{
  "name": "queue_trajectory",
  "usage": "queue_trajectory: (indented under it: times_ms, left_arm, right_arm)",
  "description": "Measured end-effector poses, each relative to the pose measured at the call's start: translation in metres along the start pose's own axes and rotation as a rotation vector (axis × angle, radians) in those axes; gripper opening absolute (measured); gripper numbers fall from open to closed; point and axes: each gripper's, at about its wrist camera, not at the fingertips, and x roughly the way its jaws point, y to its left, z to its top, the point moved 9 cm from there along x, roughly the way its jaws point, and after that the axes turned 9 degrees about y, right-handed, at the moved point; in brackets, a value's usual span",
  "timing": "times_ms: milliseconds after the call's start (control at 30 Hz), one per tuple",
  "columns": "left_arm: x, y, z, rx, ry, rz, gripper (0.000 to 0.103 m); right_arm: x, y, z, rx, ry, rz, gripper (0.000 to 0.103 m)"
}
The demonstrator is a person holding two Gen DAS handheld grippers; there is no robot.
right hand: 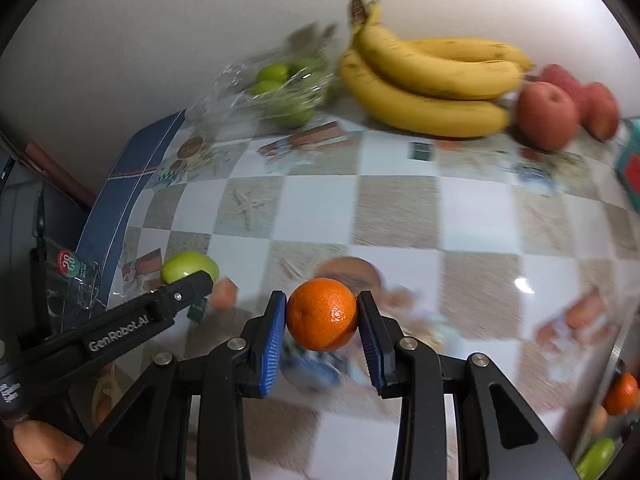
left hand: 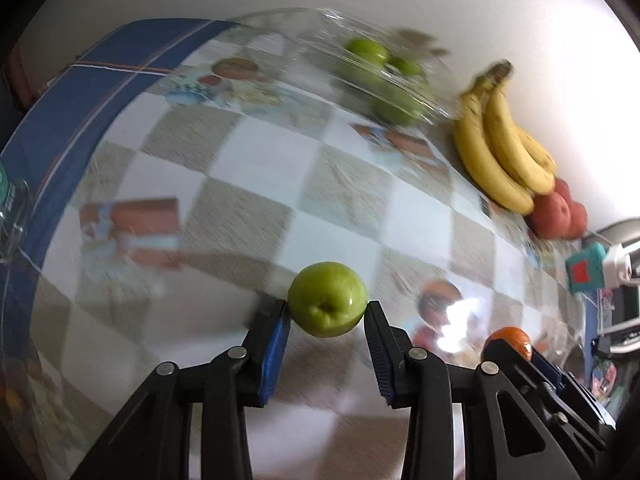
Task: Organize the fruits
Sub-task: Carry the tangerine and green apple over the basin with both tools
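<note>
1. Far left edge, left wrist view: a clear glass [left hand: 12, 216] with a green-red label, blurred, on the blue border of the checkered tablecloth [left hand: 256, 184].
2. Lower centre, left wrist view: left gripper [left hand: 327, 312] is clamped on a green apple [left hand: 327, 299], both blue pads touching its sides, stem dimple facing the camera. The apple looks lifted off the cloth, though blur makes that hard to confirm.
3. Upper centre, same view: clear plastic bag [left hand: 360, 60] with more green apples [left hand: 366, 51] inside, against the wall. It lies straight ahead and up-frame from the held apple, so my guess is the apple goes there. Left hand is the nearer one to it.
4. Upper right: banana bunch [left hand: 500, 140], long axis running diagonally from upper left to lower right, stem up. Red apples [left hand: 554, 212] touch its lower end.
5. Lower centre, right wrist view: right gripper [right hand: 322, 314] grips an orange [right hand: 322, 314], pads touching both sides.
6. No orange pile seen on the table in either view; the orange's destination is unclear. A reflective surface at the lower right edge of the right wrist view shows an orange shape, can't tell what it is.
7. Teal box [left hand: 585, 268] at right edge, not fruit.
</note>
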Motion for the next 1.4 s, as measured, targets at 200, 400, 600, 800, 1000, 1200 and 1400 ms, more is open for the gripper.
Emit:
queue_trajectory:
  times_ms: [200,400,600,800,1000,1200,1400]
  left_arm:
    - [-0.012,-0.049,-0.032,0.052,0.019,-0.021,0.041]
    - [-0.029,-0.086,-0.052,0.106,0.012,-0.013,0.041]
    - [-0.041,-0.113,-0.082,0.125,0.015,-0.018,0.041]
    - [-0.040,-0.136,-0.113,0.144,0.029,-0.023,0.041]
    - [-0.034,-0.156,-0.134,0.183,0.034,-0.003,0.041]
    - [-0.028,-0.184,-0.151,0.270,0.045,0.025,0.041]
    - [-0.016,-0.226,-0.173,0.389,0.068,0.038,0.041]
  right_arm:
    - [-0.040,-0.035,-0.030,0.053,-0.026,-0.035,0.037]
    - [-0.071,-0.083,-0.066,0.137,-0.041,-0.060,0.037]
    - [-0.094,-0.128,-0.094,0.229,-0.065,-0.080,0.037]
    - [-0.113,-0.160,-0.117,0.294,-0.093,-0.084,0.037]
    - [-0.129,-0.189,-0.133,0.356,-0.119,-0.087,0.037]
    - [-0.140,-0.229,-0.143,0.424,-0.126,-0.152,0.037]
    - [-0.142,-0.263,-0.157,0.512,-0.102,-0.152,0.037]
